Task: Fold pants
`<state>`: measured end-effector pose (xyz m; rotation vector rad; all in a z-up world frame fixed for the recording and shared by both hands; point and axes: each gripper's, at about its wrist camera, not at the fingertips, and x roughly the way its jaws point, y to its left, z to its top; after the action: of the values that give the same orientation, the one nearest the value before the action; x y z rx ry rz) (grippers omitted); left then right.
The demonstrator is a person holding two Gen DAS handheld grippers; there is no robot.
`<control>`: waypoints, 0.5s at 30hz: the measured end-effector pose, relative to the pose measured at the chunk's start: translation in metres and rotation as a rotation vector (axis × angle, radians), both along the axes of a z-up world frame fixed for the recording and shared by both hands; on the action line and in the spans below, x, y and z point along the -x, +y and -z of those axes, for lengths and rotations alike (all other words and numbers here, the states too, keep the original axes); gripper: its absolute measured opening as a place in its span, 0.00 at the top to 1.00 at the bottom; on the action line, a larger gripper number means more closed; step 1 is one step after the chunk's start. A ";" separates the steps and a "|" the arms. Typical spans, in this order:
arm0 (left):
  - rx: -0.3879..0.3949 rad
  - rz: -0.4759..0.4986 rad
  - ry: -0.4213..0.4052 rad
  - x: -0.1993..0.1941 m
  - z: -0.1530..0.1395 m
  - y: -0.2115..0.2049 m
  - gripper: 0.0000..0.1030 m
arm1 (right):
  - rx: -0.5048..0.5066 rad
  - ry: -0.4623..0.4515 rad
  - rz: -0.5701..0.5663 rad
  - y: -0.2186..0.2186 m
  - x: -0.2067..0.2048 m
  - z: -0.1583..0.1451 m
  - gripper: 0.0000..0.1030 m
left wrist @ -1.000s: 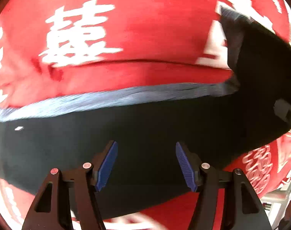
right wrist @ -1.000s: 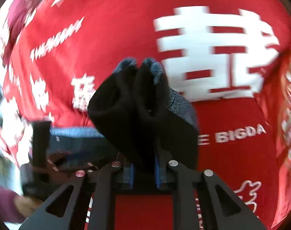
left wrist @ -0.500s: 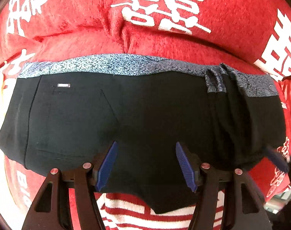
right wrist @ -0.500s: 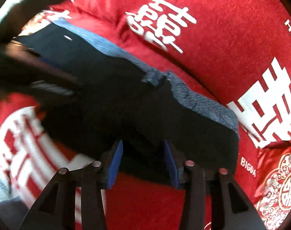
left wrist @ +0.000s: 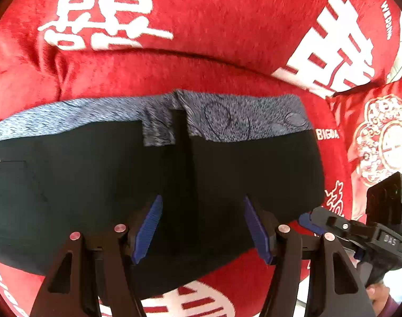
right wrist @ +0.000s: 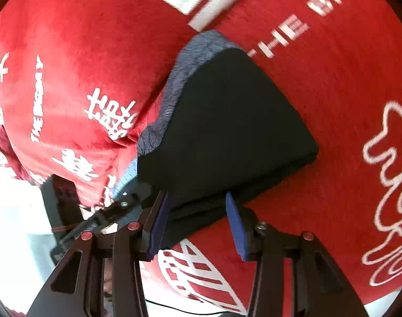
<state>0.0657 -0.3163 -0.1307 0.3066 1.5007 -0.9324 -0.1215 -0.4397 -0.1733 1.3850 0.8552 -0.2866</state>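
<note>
pants (left wrist: 227,174): soft, limp, light; folded stack ahead of both claws
grip: stacked edge by right claw (right wrist: 198,222)
left claw (left wrist: 201,227): apart, empty
right claw: apart, straddling edge

The red plush blanket (left wrist: 227,26) carries large white double-happiness characters "囍", with "BIGDA" printed small beside the black folded pants (left wrist: 227,171). In the right wrist view the same blanket (right wrist: 346,92) reads "THE BIGDAY" and, partly cut off, "THE BIGD".

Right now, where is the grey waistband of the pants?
In the left wrist view the grey waistband runs along the far edge of the black pants, against the red blanket, beyond the open left gripper.
</note>
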 end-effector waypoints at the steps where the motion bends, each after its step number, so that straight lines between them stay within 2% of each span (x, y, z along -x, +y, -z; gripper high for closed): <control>1: -0.007 0.000 -0.006 0.003 0.002 -0.002 0.38 | -0.018 -0.023 0.022 -0.001 0.002 0.003 0.53; 3: -0.017 0.001 -0.017 0.003 0.005 -0.007 0.38 | -0.046 -0.067 0.055 -0.006 -0.003 0.007 0.53; 4: -0.018 0.002 -0.018 0.003 0.005 -0.008 0.41 | -0.068 -0.086 0.073 -0.008 -0.004 0.013 0.55; 5: -0.013 0.006 -0.018 0.002 0.006 -0.008 0.49 | -0.085 -0.096 0.085 -0.009 -0.003 0.017 0.59; 6: -0.008 0.014 -0.009 0.003 0.006 -0.010 0.65 | -0.108 -0.092 0.096 -0.010 -0.004 0.024 0.86; 7: -0.024 0.023 -0.019 0.005 0.003 -0.010 0.65 | -0.117 -0.077 0.094 -0.008 -0.006 0.027 0.95; 9: -0.022 0.031 -0.040 0.010 -0.002 -0.008 0.64 | -0.108 -0.085 0.082 -0.004 -0.003 0.022 0.95; 12: -0.023 0.049 -0.100 0.027 -0.013 0.008 0.64 | -0.026 -0.077 -0.010 0.004 -0.007 0.000 0.95; 15: -0.058 0.016 -0.116 0.033 0.001 0.019 0.64 | -0.024 -0.029 -0.053 0.010 -0.006 0.008 0.95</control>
<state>0.0330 -0.2969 -0.1319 0.4093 1.4220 -0.8703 -0.1156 -0.4294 -0.1810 1.3838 0.8724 -0.2158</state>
